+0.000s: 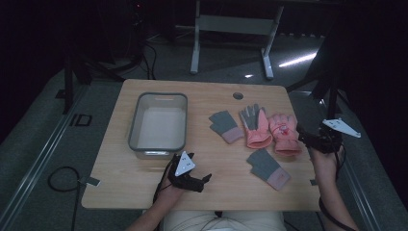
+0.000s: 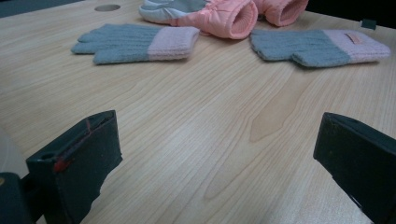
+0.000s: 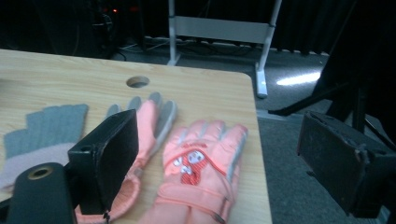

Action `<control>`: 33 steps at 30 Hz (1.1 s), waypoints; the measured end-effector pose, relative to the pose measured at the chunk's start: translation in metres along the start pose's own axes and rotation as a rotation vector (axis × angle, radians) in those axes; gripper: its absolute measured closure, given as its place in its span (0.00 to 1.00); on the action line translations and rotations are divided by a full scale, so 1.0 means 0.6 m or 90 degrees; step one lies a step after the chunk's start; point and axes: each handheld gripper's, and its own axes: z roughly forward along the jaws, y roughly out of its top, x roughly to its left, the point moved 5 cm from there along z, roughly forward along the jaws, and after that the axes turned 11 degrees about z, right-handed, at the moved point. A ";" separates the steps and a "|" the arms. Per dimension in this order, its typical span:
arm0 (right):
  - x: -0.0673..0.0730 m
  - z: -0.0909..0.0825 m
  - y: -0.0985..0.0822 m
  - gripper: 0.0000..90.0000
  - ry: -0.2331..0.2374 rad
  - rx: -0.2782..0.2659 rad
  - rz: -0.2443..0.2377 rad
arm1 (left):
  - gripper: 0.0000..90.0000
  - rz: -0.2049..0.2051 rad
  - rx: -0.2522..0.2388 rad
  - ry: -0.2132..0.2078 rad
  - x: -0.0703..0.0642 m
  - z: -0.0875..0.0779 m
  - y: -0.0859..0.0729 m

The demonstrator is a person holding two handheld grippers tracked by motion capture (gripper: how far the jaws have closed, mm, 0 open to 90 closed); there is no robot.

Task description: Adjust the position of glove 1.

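- While four gloves lie spread on the right half of the wooden table [image 1: 120,187], both tongs hang empty above it, which suggests the sorting into the grey bin [image 1: 159,98] has not begun
- Left gripper [image 1: 199,180] sits at the lower centre of the high view, jaws wide apart over bare wood, pointing toward the gloves as if lining up a first reach
- Right gripper [image 1: 308,139] hovers at the right edge of the table, jaws also spread, just beside the pink ski glove with the printed patch [image 3: 198,168]; that glove looks like its likely target
- Second pink ski glove [image 1: 255,126] lies palm up, touching the first, so lifting one may drag the other
- Grey knit glove with a pink cuff [image 2: 135,43] lies at the upper left of the left gripper view, its twin [image 2: 322,46] at the upper right, well apart and flat, easy to pinch
- Bin stands empty at the centre left, near the left gripper, probably as the drop spot
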 end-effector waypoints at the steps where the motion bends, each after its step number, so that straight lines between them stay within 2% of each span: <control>1: 0.003 0.001 0.002 0.14 0.001 -0.001 -0.002 | 0.00 0.000 -0.001 -0.001 0.000 0.000 0.000; 3: 0.008 0.004 0.005 0.15 0.001 -0.001 -0.002 | 0.00 0.002 0.000 -0.001 -0.001 0.000 0.000; 6: 0.014 0.009 0.007 0.16 0.021 0.017 0.012 | 0.00 0.001 0.001 -0.001 -0.001 0.000 0.000; 11: 0.019 0.019 0.007 0.16 0.028 0.039 0.026 | 0.00 0.004 0.002 0.000 -0.001 0.001 0.000; 17: 0.039 0.035 0.012 0.14 0.040 0.052 0.018 | 0.00 0.006 0.002 0.000 -0.001 0.001 0.000; 22: 0.057 0.042 0.014 0.13 0.063 0.053 0.010 | 0.00 0.009 0.002 -0.001 -0.002 0.001 0.000; 26: 0.080 0.055 0.011 0.13 0.089 0.079 -0.003 | 0.00 0.009 0.001 -0.002 -0.002 0.001 0.000; 28: 0.085 0.058 0.011 0.13 0.091 0.080 -0.004 | 0.00 0.008 0.001 -0.002 -0.002 0.001 0.000; 33: 0.114 0.071 0.009 0.15 0.122 0.094 -0.019 | 0.00 0.008 0.001 -0.003 -0.002 0.001 0.000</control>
